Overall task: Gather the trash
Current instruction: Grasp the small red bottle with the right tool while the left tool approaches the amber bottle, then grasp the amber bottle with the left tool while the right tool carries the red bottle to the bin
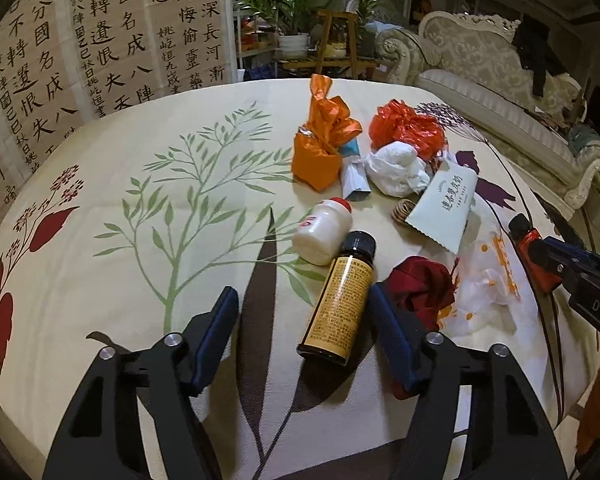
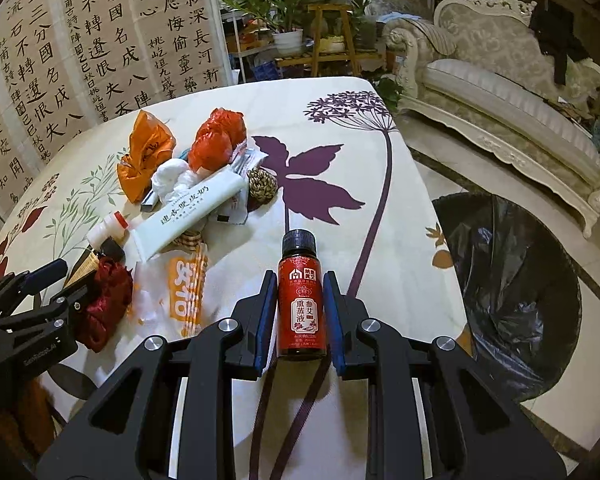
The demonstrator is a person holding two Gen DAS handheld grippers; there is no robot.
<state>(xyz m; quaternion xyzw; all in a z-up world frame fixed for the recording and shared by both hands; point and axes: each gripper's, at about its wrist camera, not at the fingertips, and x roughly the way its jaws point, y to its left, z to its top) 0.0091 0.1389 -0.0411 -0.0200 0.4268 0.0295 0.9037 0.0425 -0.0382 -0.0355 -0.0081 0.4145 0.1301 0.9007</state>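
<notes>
Black linkage arms, blue-padded fingers point(image 1: 220, 332), silver screws

Left gripper point(image 1: 303, 300): jaws wide apart around amber bottle point(image 1: 339, 300), not touching. White bottle point(image 1: 322, 231) just beyond amber bottle; dark red wad point(image 1: 424, 286) beside it, right. Right gripper point(image 1: 540, 258): clamping red bottle point(image 1: 530, 252), far right.

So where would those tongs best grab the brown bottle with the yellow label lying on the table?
Probably across the middle of the brown bottle, one finger on each long side. It lies flat, cap pointing away, and the open left tongs already straddle it from the base end; the round, straight body suits that.
</notes>
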